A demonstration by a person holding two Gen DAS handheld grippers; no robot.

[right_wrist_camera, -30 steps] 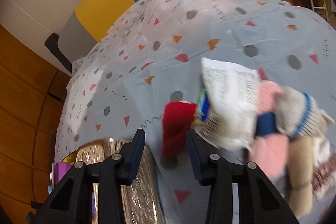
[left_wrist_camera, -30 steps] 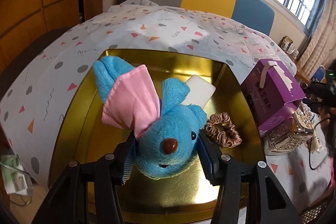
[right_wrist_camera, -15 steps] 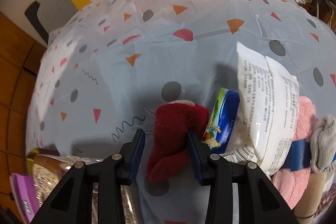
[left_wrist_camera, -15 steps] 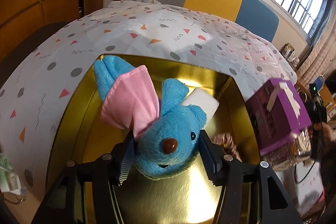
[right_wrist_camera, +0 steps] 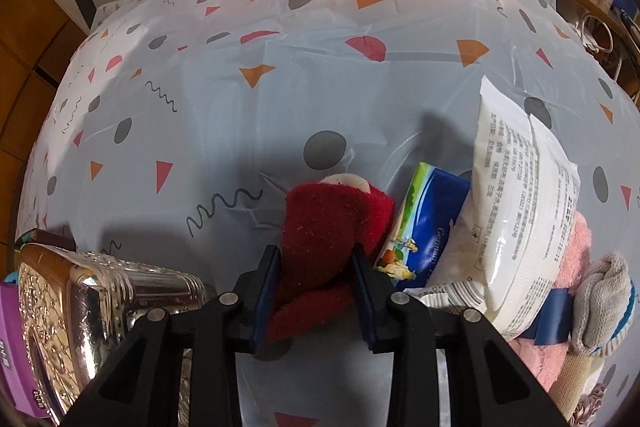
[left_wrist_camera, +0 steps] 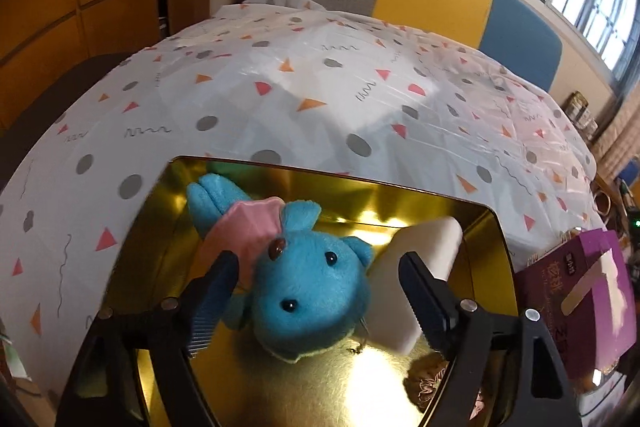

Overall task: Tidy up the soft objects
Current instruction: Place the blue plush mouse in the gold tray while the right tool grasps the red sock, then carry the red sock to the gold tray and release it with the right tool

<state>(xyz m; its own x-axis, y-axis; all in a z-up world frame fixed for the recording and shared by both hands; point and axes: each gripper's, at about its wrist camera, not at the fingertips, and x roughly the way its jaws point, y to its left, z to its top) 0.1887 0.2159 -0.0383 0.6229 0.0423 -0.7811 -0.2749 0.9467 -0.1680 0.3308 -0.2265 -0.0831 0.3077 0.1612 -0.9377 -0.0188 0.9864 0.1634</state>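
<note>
1. Left wrist view: the left claw (left_wrist_camera: 316, 291) is seen spread wide, its pads standing clear on either side of the blue plush mouse (left_wrist_camera: 308, 291), so nothing is being pinched.
2. The mouse is found lying in the gold tray (left_wrist_camera: 400, 195), face up toward the camera, with its pink ear (left_wrist_camera: 244, 231) folded back toward the tray's far wall.
3. A white foam block (left_wrist_camera: 416, 267) is seen just beside the mouse's right cheek, and a brownish scrunchie (left_wrist_camera: 428, 383) lies at the near right of the tray; a purple box (left_wrist_camera: 576, 291) stands outside the rim.
4. The plush is judged light and squashy; a hold across the rounded head would be favoured, since the thin ear would be expected to slip or fold.
5. Right wrist view: the right claw (right_wrist_camera: 316, 275) is pressed onto a dark red plush item (right_wrist_camera: 332, 227), with both pads sunk against its sides.
6. The red item is seen resting on the patterned counter (right_wrist_camera: 320, 67), touching a blue packet (right_wrist_camera: 424, 223) that leans under a white plastic pack (right_wrist_camera: 524, 203).
7. It is judged soft and light, so a firm mid-body pinch should suffice, though the neighbouring packets may be dragged along.
</note>
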